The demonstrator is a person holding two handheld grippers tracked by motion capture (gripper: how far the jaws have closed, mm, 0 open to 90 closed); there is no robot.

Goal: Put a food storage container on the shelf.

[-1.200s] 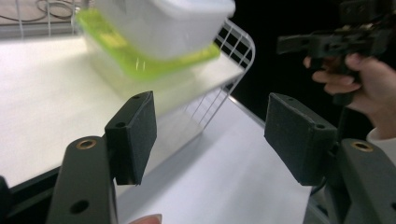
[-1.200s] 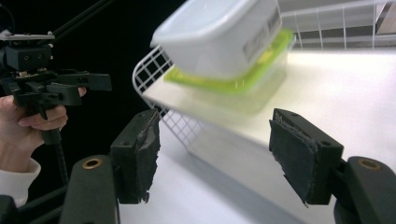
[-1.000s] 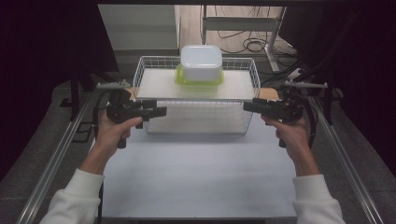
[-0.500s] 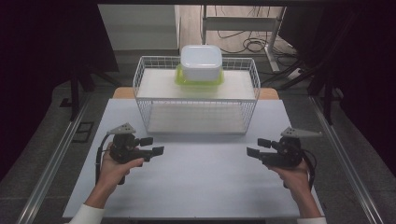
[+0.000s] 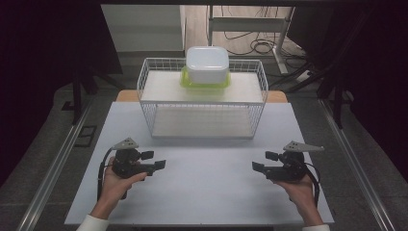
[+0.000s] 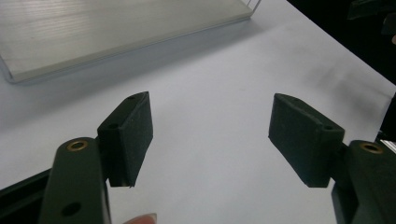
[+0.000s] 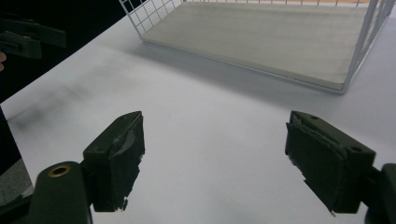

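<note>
Resting apart, both hand-held grippers (image 5: 154,160) (image 5: 262,162) empty

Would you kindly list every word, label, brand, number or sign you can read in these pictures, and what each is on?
None: no readable text anywhere.
White plastic container with lime-green lid: plain, no label visible.
White wire shelf rack: no markings.
White table top: blank.
Left gripper and right gripper: black, open, empty; no lettering legible on jaws or grey plates.

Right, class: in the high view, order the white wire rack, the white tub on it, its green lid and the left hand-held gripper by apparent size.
1. White wire rack
2. Green lid and white tub: too alike to rank
3. Left hand-held gripper, though nearer the camera
</note>
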